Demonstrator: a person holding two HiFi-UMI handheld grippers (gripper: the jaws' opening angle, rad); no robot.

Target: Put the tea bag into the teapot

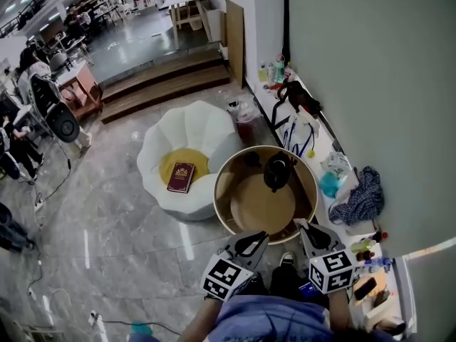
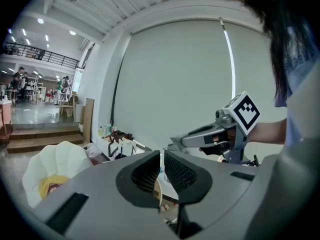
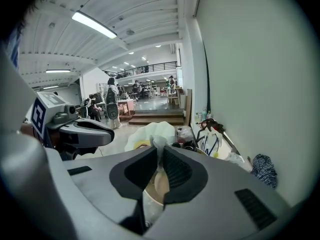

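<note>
Appearing feather-light, limp and easily torn, the tea bag [image 3: 158, 142] is pinched at an edge by the right tool [image 3: 160, 153], while the left tool [image 2: 161, 156] is seen shut and empty.

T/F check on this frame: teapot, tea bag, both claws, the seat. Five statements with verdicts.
1. The black teapot stands on the round table. True.
2. The right claw is empty. False: it is shut on a pale tea bag.
3. A red book lies on the yellow cushion of the white seat. True.
4. The tea bag is already inside the teapot. False: it is in the right claw, at the near side of the table.
5. The left claw grips the teapot's handle. False: it is at the table's near edge, apart from the teapot, jaws together.
</note>
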